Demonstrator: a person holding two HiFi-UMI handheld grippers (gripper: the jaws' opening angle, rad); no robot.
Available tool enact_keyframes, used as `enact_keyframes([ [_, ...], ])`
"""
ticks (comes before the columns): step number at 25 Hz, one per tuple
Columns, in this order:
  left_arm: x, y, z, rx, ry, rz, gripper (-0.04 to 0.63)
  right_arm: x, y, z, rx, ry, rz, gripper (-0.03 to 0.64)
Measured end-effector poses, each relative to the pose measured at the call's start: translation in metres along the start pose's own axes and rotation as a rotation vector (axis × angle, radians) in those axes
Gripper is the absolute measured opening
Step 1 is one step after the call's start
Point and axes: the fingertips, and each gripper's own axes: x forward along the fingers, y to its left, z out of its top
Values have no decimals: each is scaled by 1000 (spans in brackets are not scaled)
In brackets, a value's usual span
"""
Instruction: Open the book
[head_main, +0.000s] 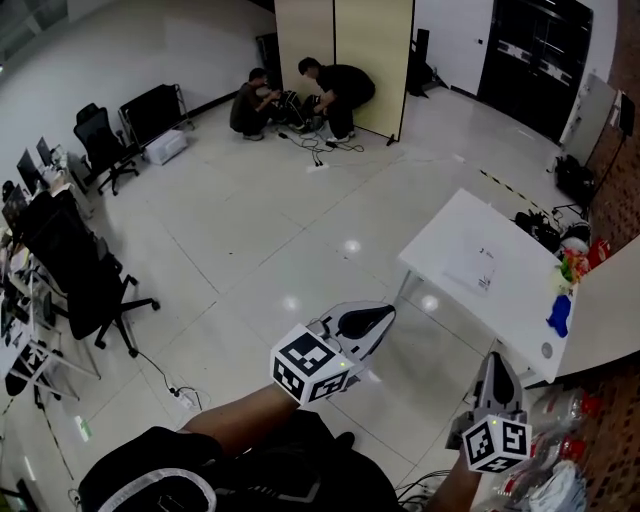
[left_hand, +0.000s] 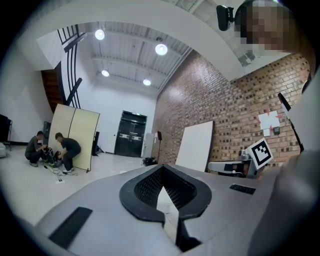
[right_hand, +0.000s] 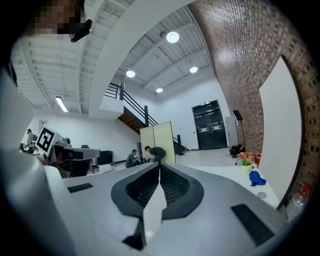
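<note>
A thin white book-like item lies flat and closed on a white table at the right of the head view. My left gripper hangs over the floor left of the table's near corner, its jaws shut with nothing between them. Nearer to me, my right gripper stands by the table's near edge, also shut and empty. Both point level. Neither touches the table. The right gripper view shows the table's top, but not the book.
A blue cloth and a flower pot sit at the table's right end. Plastic bottles lie at lower right. Two people crouch by a yellow partition far off. Office chairs stand left, and a power strip lies on the floor.
</note>
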Motion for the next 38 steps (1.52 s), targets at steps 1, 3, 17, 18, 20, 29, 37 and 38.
enact_keyframes([
  [1, 7, 4, 2, 2, 6, 5, -5, 6, -5, 1, 7, -1, 5, 3],
  [3, 20, 11, 1, 3, 26, 17, -5, 15, -12, 5, 12, -9, 20, 3],
  [17, 138, 86, -19, -15, 65, -7, -5, 134, -75, -2, -27, 23, -11, 3],
  [18, 147, 97, -18, -22, 73, -10, -5, 148, -77, -1, -25, 27, -16, 3],
  [20, 167, 121, -14, -36, 77, -17, -5, 176, -81, 6, -26, 30, -36, 3],
  [29, 254, 213, -14, -57, 53, -63, -5, 295, -106, 9, -40, 59, -106, 3],
  [37, 332, 246, -39, -125, 110, -78, -5, 362, -149, -4, -37, 128, -118, 3],
  [38, 344, 249, -44, -125, 120, -76, -5, 370, -158, -8, -36, 135, -115, 3],
])
